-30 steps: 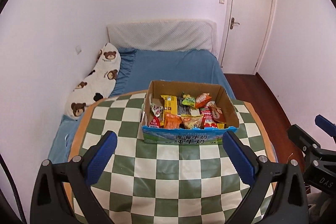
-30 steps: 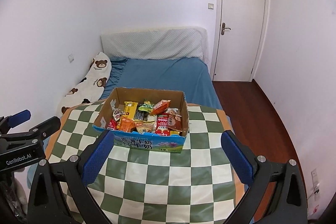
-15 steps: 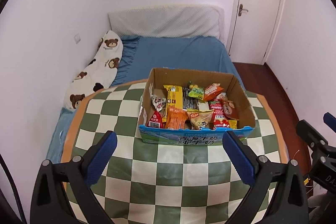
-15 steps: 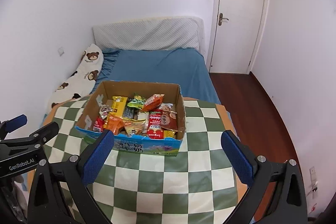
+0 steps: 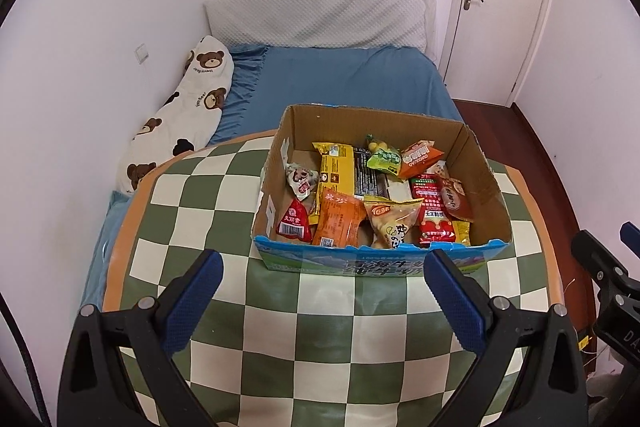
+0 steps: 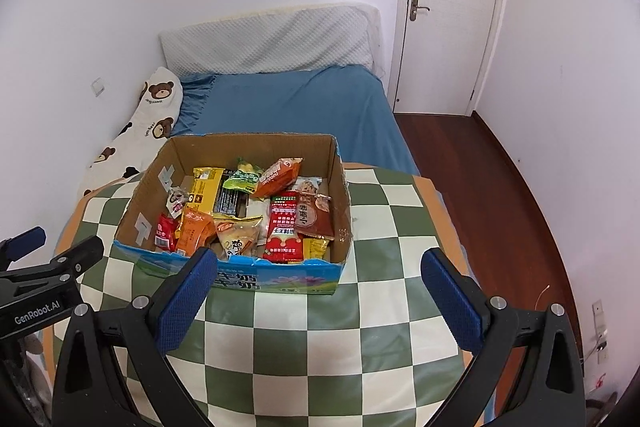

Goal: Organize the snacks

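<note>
A cardboard box with a blue printed front stands on the green-and-cream checked table. It holds several snack packets: a yellow bar, an orange packet, a red packet, a green one. My left gripper hovers open just in front of the box, nothing between its blue pads. My right gripper is open too, near the box's front right. Each gripper shows at the edge of the other's view.
Behind the table lies a bed with a blue sheet, a quilted white headboard cushion and a bear-print pillow by the left wall. A white door and dark wood floor are on the right.
Both grippers have moved forward and closer to the box, which now looks larger and lower in both views. Their jaws stay open.
</note>
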